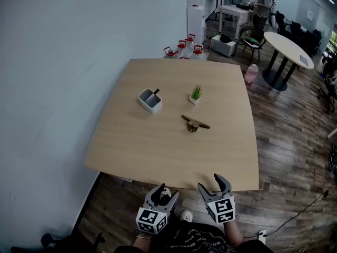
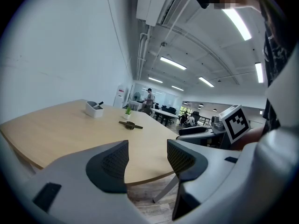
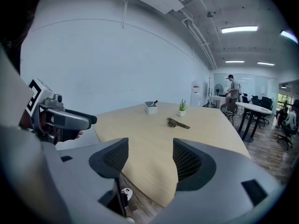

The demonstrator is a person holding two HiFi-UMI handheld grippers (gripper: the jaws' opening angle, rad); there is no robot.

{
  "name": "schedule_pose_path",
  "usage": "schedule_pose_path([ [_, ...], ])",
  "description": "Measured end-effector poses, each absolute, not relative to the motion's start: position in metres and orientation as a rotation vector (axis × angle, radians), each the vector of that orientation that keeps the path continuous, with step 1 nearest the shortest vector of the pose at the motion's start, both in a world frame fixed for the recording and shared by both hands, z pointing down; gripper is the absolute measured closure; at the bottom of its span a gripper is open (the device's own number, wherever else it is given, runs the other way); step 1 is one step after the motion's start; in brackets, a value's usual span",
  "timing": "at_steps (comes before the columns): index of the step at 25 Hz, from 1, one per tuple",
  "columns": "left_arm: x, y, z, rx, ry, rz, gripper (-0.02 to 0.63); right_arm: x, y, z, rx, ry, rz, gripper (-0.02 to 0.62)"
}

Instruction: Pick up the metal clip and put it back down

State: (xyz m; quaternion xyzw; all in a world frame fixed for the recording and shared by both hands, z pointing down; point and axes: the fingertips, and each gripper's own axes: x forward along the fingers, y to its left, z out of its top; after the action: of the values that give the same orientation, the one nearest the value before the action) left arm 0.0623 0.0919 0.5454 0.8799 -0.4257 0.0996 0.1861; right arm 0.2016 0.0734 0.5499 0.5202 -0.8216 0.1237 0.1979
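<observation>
head view: left tongs [image 1: 168,190] and right tongs [image 1: 209,182] gape wide, empty. the metal clip [image 1: 195,123] lies on the surface [image 1: 158,146] well ahead of them, long axis crosswise, likely nearer the right tongs.

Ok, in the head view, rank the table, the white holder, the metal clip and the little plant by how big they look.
1. table
2. white holder and metal clip: too alike to rank
3. plant, smallest
</observation>
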Motion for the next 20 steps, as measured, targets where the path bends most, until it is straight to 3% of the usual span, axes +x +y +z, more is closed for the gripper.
schedule_pose_path([
  [20,0.043,-0.078,0.531,2.653,-1.037,0.336,0.357,0.177,-0.057,0.545,1.601,-2.148,0.354,0.299],
])
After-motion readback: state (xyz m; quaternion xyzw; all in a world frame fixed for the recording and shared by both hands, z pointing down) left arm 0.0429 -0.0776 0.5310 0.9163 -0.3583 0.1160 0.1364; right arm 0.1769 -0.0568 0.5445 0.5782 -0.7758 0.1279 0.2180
